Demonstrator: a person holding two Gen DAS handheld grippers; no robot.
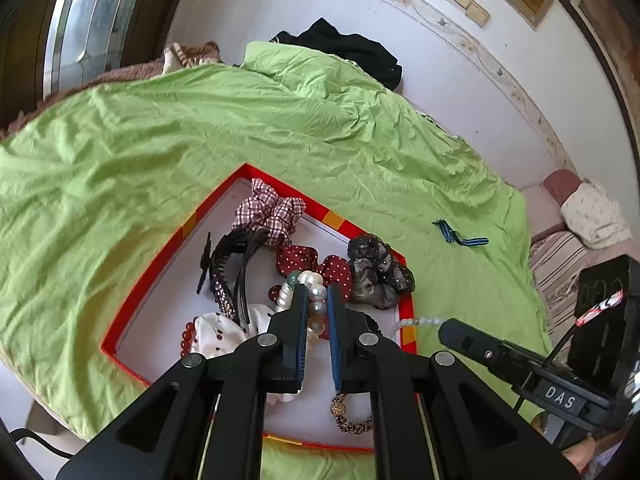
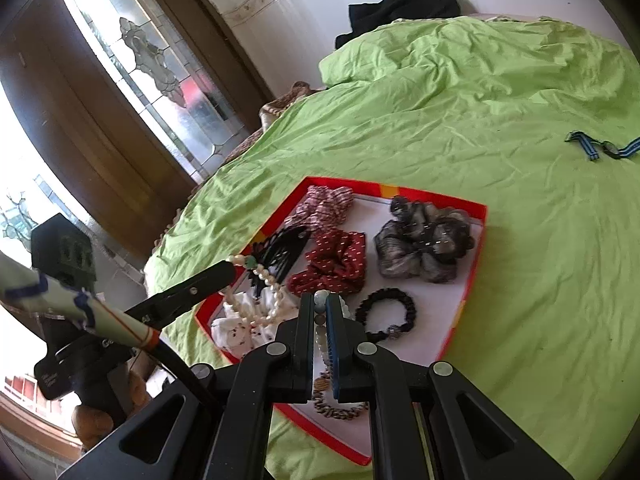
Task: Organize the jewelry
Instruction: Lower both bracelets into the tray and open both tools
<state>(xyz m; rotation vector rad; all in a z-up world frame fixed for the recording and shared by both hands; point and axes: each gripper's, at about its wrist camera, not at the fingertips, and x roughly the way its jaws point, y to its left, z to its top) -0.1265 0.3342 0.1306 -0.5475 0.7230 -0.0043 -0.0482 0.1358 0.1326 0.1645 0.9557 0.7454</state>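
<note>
A red-rimmed tray (image 1: pixel 132 300) (image 2: pixel 478 248) lies on the green bedsheet and holds scrunchies, a black hair claw (image 1: pixel 224 264), a black bead bracelet (image 2: pixel 386 314) and a leopard bracelet (image 1: pixel 352 424). My left gripper (image 1: pixel 318 292) is shut on a pearl necklace (image 1: pixel 316 292) over the tray. My right gripper (image 2: pixel 320 302) is shut on a strand of pale beads (image 2: pixel 320 300), likely the same necklace's other end. In the right wrist view the necklace (image 2: pixel 268 280) hangs from the left gripper's tip. A blue striped band (image 1: pixel 460 236) (image 2: pixel 600 148) lies on the sheet outside the tray.
A plaid scrunchie (image 1: pixel 270 210), a red dotted scrunchie (image 2: pixel 336 264) and a grey sheer scrunchie (image 2: pixel 424 240) fill the tray's far part. Black clothing (image 1: pixel 344 48) lies at the bed's far end by the wall. A glass-panelled door (image 2: pixel 152 68) stands left.
</note>
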